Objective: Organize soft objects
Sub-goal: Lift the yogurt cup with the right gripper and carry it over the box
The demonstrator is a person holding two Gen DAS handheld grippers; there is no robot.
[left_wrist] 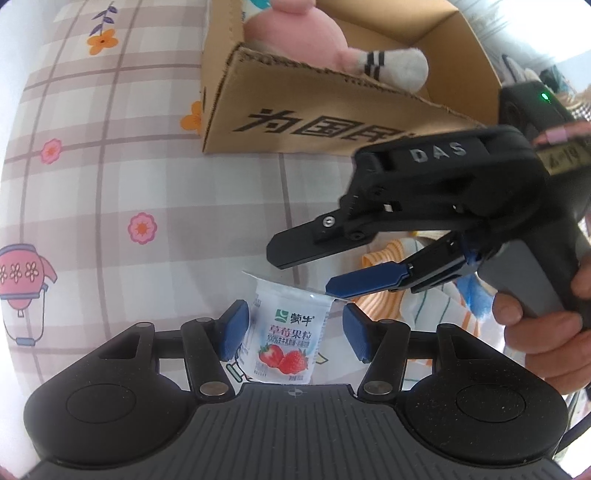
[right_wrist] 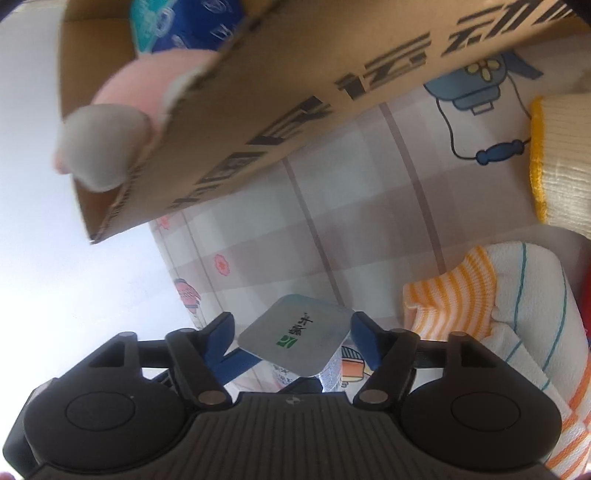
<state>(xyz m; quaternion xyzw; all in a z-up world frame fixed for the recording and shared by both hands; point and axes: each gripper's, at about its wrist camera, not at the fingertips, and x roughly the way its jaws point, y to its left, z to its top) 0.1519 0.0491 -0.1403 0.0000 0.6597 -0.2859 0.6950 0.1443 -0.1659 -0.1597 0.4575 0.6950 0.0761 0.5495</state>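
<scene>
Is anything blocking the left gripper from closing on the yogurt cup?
No. The yogurt cup already sits between the open left gripper pads. The right gripper hovers open over the cup's lid, crowding it from above.

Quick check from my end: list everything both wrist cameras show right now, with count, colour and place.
Small white plastic strawberry yogurt cup: one, silver foil lid, upright on the bedsheet between the left gripper's fingers.
Brown cardboard box with black printed characters: one, open, behind the cup.
Pink plush toy with grey-white foot: one, inside the box, foot hanging over the edge.
Blue patterned item: one, in the box behind the plush; cannot tell what it is.
Orange-and-white striped knit cloth: one, right of the cup.
Cream knit fabric with yellow edge: one, far right.
Checked cartoon-print bedsheet: one, grey-white, under everything.
Left gripper: black, blue pads, open around the cup.
Right gripper: black, open above the cup lid.
</scene>
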